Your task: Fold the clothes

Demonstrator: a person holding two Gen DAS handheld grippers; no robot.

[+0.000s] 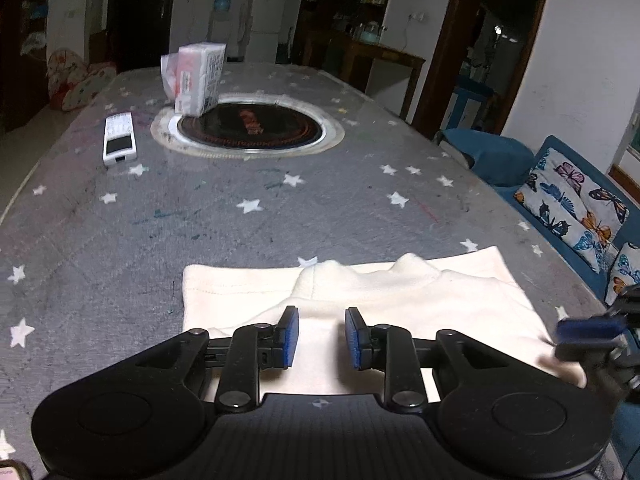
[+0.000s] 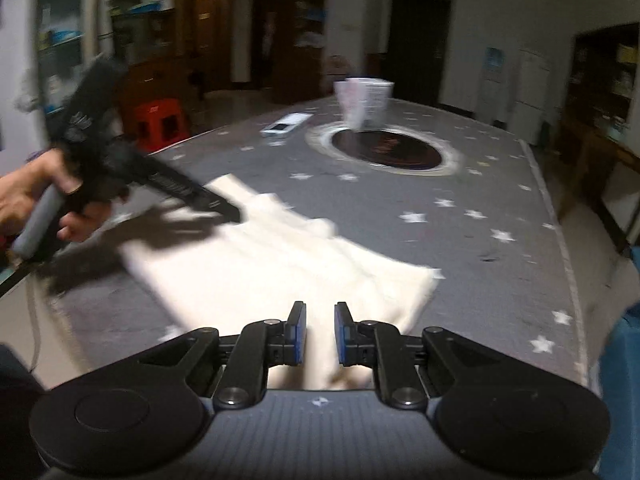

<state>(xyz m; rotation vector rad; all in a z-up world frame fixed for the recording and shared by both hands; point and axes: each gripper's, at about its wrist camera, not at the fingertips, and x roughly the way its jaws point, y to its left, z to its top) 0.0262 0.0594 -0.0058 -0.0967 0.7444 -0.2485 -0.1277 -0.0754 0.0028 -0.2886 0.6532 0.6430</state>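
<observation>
The cream garment (image 1: 360,296) is lying flat on the starry surface (image 1: 200,216) just past both tools, so the open, empty left tool (image 1: 321,338) and right tool (image 2: 320,334) should be lowered onto 1 edge each before being closed.

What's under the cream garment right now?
The cream garment lies flat on the grey star-print tablecloth, which shows on every side. Whatever is beneath the fabric is covered; no lump hints at anything there.
</observation>
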